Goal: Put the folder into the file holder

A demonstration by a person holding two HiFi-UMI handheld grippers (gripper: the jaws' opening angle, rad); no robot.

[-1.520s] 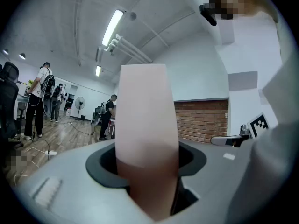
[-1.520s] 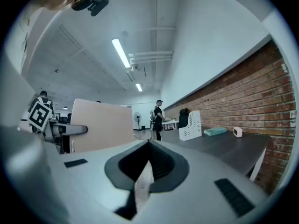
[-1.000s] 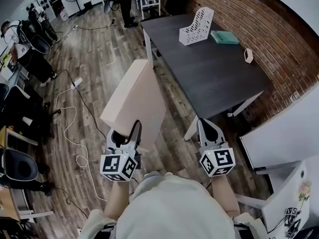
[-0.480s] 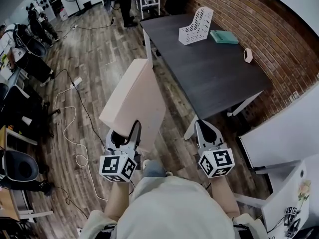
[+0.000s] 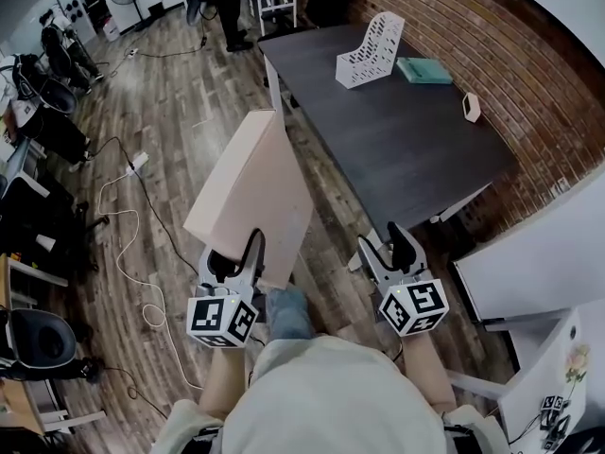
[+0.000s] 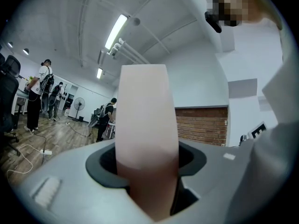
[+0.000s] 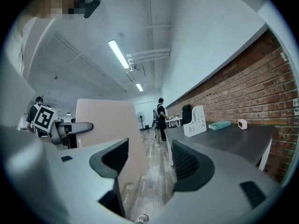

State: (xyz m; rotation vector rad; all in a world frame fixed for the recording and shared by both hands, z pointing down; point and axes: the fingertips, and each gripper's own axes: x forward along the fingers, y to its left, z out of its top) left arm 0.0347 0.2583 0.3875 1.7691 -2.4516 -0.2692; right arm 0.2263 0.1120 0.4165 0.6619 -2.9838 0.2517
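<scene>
1. The left gripper (image 5: 234, 253) is clamped on the lower edge of the folder (image 5: 250, 187). In the left gripper view, both jaws of this gripper (image 6: 147, 167) press against the folder (image 6: 145, 125), which fills the gap between them.
2. The folder is pale pink and is held in the air over the floor (image 5: 180, 140), off the near left corner of the table (image 5: 406, 149). It stands up from the jaws and leans away from the person, and it touches neither the table nor the file holder (image 5: 371, 50).
3. The right gripper (image 5: 386, 249) hangs below the table's near edge, well apart from the folder. Its jaws are opening and already stand wide.
4. In the right gripper view, nothing sits between the jaws of this gripper (image 7: 149, 160). The folder (image 7: 105, 120) shows off to its left, and only floor shows through the gap.
5. The file holder is white and perforated, and it stands upright near the table's far end; it is empty.
6. A teal book (image 5: 425, 70) lies just beside the file holder, on the side nearer the brick wall (image 5: 492, 36).
7. A small white object (image 5: 472, 107) stands near the table's wall-side edge, nearer the person than the book.
8. A cable (image 5: 123, 225) trails over the floor to the left, and a person (image 5: 222, 3) stands beyond the table's far end.
</scene>
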